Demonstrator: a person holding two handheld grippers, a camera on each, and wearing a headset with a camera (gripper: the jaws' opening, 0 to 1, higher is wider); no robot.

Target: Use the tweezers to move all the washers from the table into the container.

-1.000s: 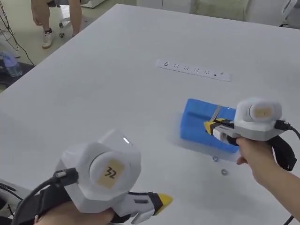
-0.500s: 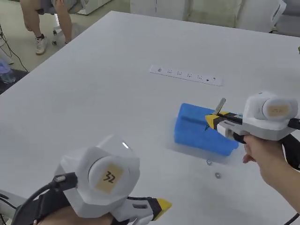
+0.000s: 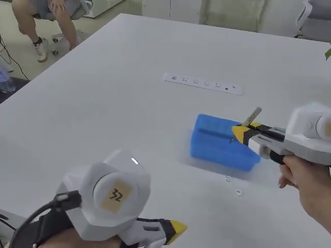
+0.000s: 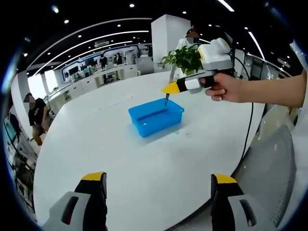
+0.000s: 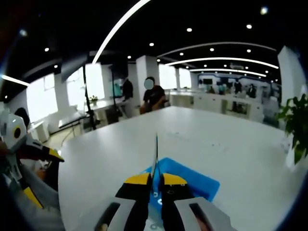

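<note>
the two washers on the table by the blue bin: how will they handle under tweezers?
Washers look tiny and lie flat on the smooth white table: probably skid rather than lift if nudged sideways. Likely very light and hard, so apt to slip from the thin tweezers in the right claw. Lying flat, unlikely to roll.
</note>
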